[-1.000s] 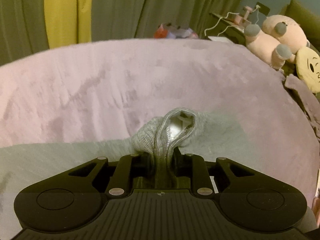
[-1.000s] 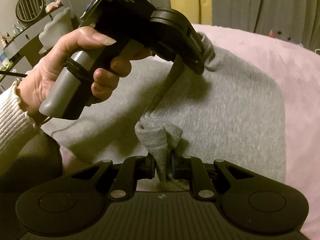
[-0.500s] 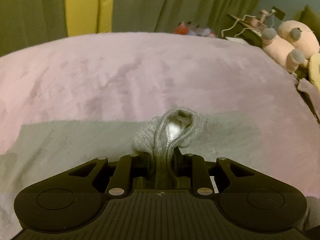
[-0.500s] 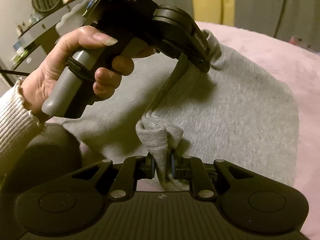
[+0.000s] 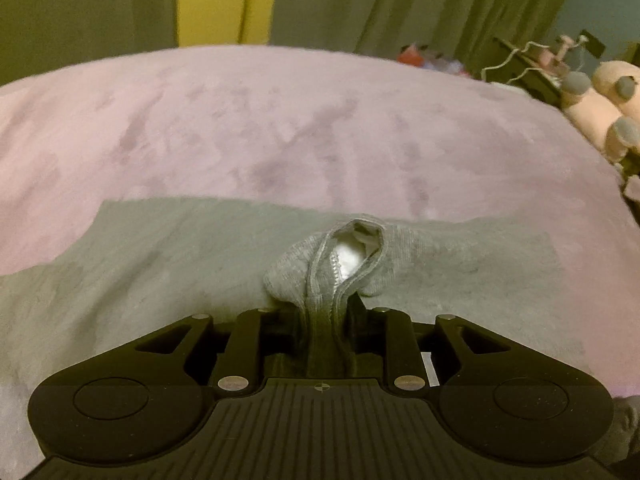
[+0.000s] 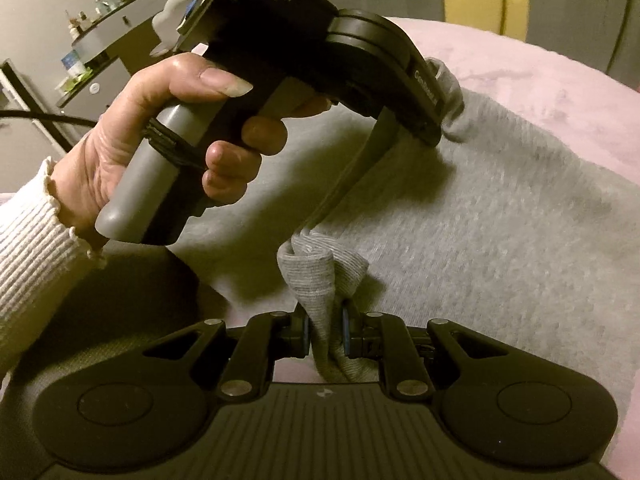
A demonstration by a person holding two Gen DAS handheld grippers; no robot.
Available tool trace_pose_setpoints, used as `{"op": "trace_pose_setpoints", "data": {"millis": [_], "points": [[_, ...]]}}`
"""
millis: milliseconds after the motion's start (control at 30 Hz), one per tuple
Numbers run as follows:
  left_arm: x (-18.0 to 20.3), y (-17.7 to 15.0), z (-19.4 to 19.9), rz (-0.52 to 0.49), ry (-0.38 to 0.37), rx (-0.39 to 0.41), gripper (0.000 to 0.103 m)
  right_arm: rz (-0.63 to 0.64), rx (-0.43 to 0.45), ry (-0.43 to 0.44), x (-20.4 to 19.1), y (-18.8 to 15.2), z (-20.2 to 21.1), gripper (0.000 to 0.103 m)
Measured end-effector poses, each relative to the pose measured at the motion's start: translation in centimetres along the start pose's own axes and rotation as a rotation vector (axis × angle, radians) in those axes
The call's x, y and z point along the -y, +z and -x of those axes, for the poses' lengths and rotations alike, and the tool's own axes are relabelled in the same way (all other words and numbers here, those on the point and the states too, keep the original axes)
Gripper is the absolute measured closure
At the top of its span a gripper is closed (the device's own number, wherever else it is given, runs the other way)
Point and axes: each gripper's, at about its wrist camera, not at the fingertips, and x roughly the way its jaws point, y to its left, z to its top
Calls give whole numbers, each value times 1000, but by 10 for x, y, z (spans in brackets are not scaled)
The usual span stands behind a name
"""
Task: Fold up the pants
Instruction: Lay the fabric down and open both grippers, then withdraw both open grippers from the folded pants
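Grey knit pants (image 5: 160, 264) lie on a pink plush bed cover (image 5: 280, 128). My left gripper (image 5: 326, 312) is shut on a bunched ribbed edge of the pants (image 5: 340, 264), with a white label showing inside the fold. My right gripper (image 6: 326, 330) is shut on another bunched edge of the pants (image 6: 316, 276). In the right wrist view the left gripper (image 6: 434, 120) is held by a hand above the grey cloth (image 6: 500, 240), with a taut fold running between the two grips.
Green and yellow curtains (image 5: 216, 0) hang behind the bed. Pink plush toys (image 5: 600, 112) and a cluttered stand (image 5: 536, 64) sit at the far right. A shelf with small bottles (image 6: 88, 40) stands at the left in the right wrist view.
Both grippers have carried the gripped pants edge farther across the bed; more grey cloth now lies spread ahead of the left gripper. Both grips are unchanged.
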Motion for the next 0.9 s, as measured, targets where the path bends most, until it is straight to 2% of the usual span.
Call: {"op": "trace_pose_setpoints", "data": {"millis": [67,133,200,233,267,300,333,367,400,433,500,567,633,667,700,733,767,833,867,900], "points": [[-7,-4,-5,25,54,-5,59,8,-22,13,5,-2,-4,89],[-15,-8,-4,58,57,-16,55,29,-66,10,9,-5,-8,85],[-17,-10,10,74,96,20,42,26,-57,3,16,-4,2,81],[-15,-11,19,61,145,51,39,21,-27,4,21,-4,15,74],[-11,-13,27,40,200,83,35,18,15,0,27,-4,29,61],[-7,-17,37,12,238,112,33,12,80,-21,36,-4,46,53],[-1,-20,47,-9,253,137,32,5,153,-61,47,-4,64,34],[5,-23,54,-19,246,149,29,-6,226,-112,59,-4,80,26],[12,-25,60,-24,221,154,25,-21,282,-158,71,-5,94,24],[18,-28,65,-23,183,154,24,-47,329,-192,87,-3,107,24],[33,-36,69,-28,77,152,12,-122,372,-209,115,1,121,24],[47,-48,60,-47,17,104,11,-233,387,-185,146,9,127,24],[58,-60,44,-100,52,36,16,-348,379,-101,171,15,122,24],[62,-66,36,-128,87,-7,21,-402,350,-47,182,19,114,26],[64,-72,27,-155,115,-47,21,-450,300,11,191,24,100,30],[65,-78,23,-184,142,-57,21,-477,243,56,199,27,88,44],[67,-84,22,-226,174,-38,17,-496,178,89,205,32,72,60],[65,-87,21,-239,209,-21,13,-503,103,120,214,39,42,72],[61,-85,21,-220,220,-24,13,-505,73,105,220,43,29,76],[57,-82,22,-191,225,-17,13,-515,57,54,222,47,20,77]]}}
